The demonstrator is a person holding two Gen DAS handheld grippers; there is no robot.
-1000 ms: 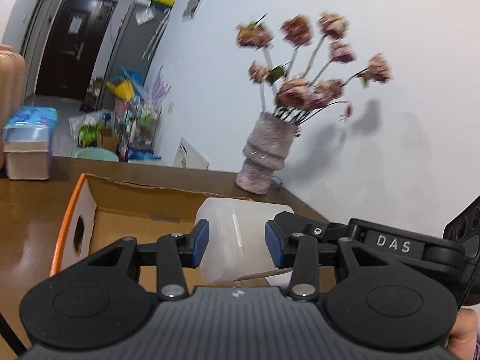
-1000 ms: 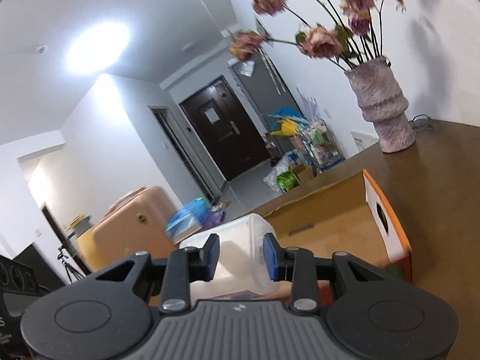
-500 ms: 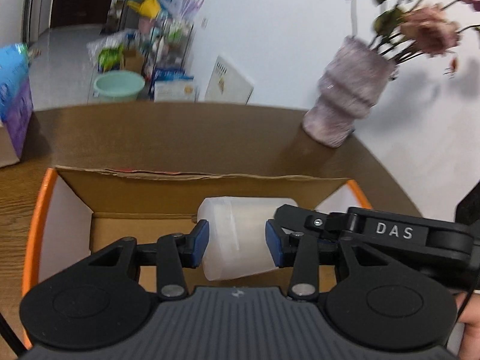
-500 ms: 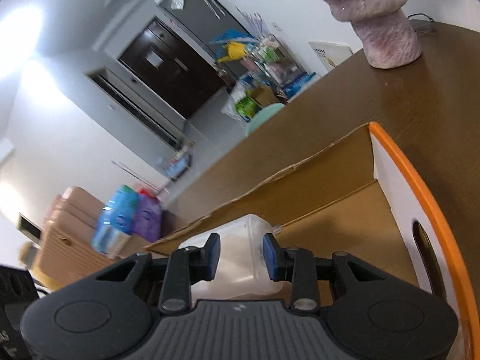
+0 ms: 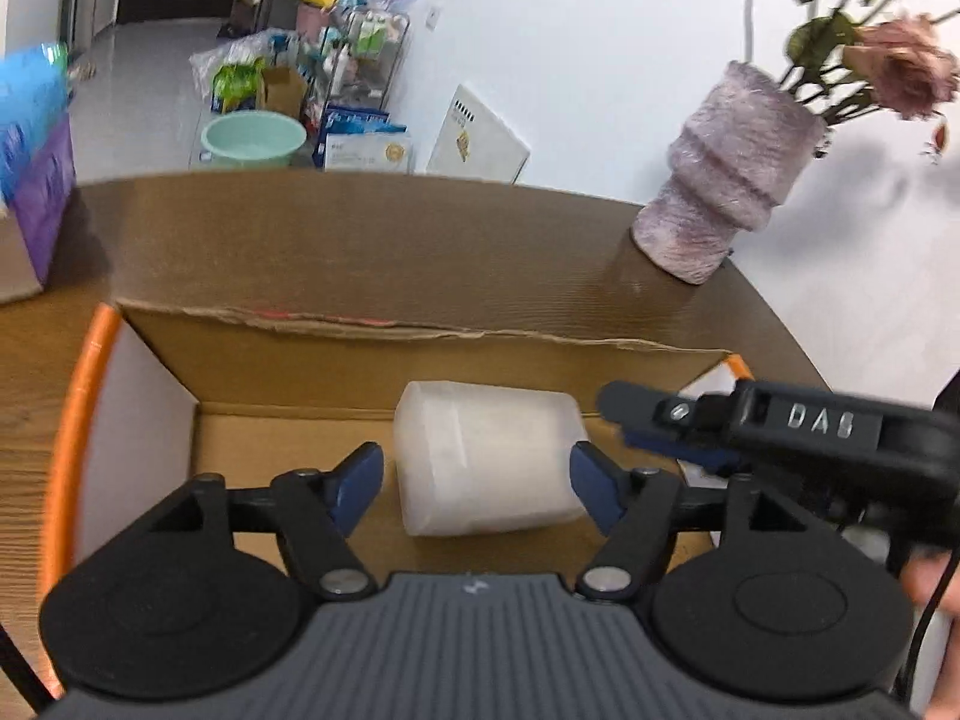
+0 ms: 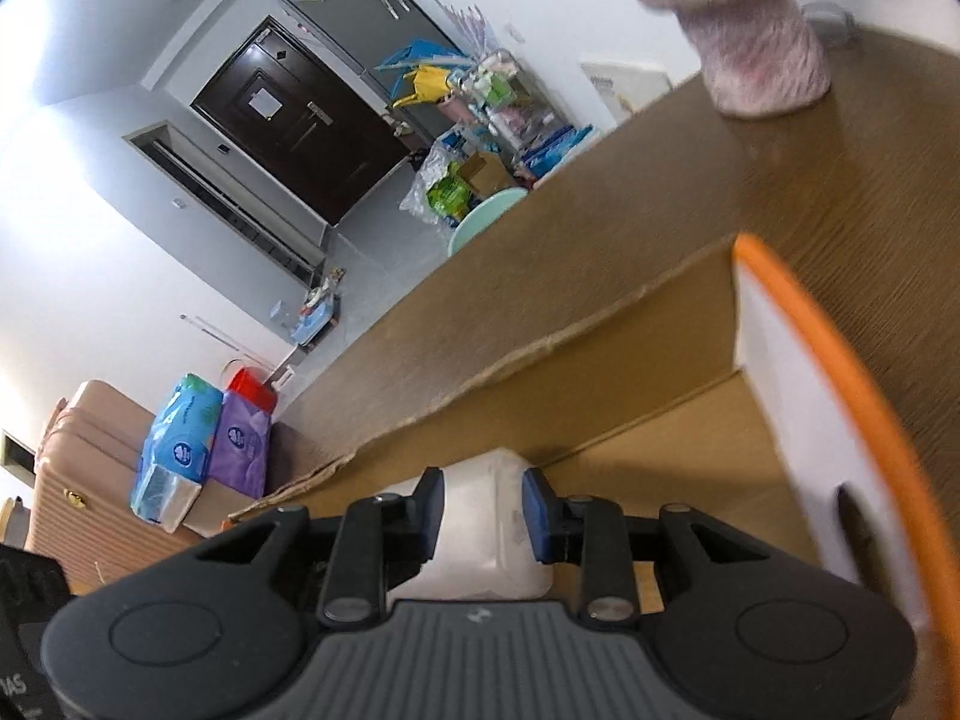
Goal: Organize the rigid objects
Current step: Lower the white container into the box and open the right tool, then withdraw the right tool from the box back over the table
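Table: I see brown wood, with the box in the middle.
Cardboard box: open-topped, orange-rimmed, and both my claws reach into it.
Vase: pinkish, at the far right of the table.
Plastic container: translucent white, inside the box near its far wall.
Left gripper: spread wide, pads clear of the container.
Right gripper: my blue pads squeeze the container's sides.

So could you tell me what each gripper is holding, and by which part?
The right gripper clamps the white plastic container across one end; the left gripper is open, holding nothing.
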